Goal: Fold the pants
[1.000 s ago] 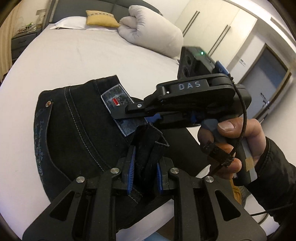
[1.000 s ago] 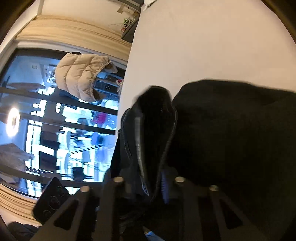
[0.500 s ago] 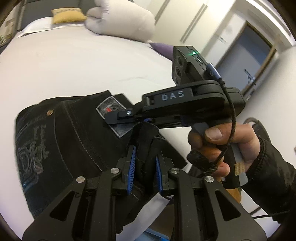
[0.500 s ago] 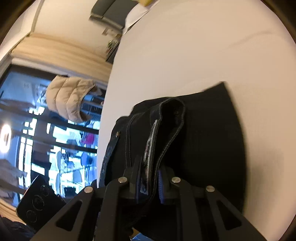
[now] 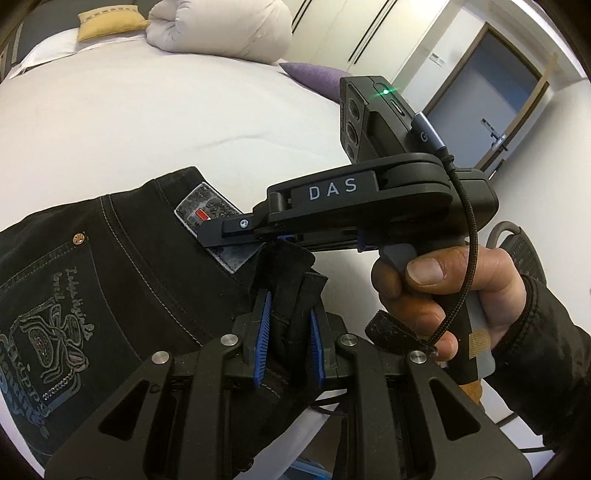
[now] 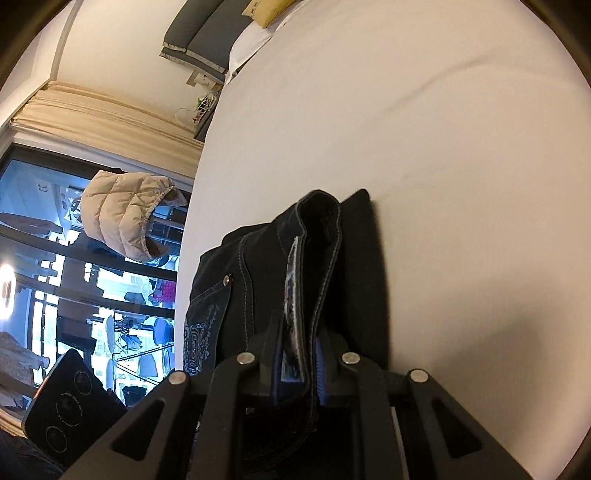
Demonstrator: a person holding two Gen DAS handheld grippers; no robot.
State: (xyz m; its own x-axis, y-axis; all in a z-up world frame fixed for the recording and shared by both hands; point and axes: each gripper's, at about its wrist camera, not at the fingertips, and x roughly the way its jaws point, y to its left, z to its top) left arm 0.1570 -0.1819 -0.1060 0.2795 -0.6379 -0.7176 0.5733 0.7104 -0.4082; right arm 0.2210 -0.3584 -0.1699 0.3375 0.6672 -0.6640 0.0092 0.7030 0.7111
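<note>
Both tongs, left point(image 5: 288, 332) and right point(image 6: 297, 365), were clamped on the black denim pants' point(image 5: 122, 280) waistband above the white bed point(image 5: 147, 110), apparently to carry a fold.

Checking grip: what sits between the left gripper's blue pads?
A bunched fold of the black pants fills the left gripper, shown in the left wrist view.

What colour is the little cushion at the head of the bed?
Mustard yellow; the cushion shows best in the left wrist view, beside a rolled white duvet.
</note>
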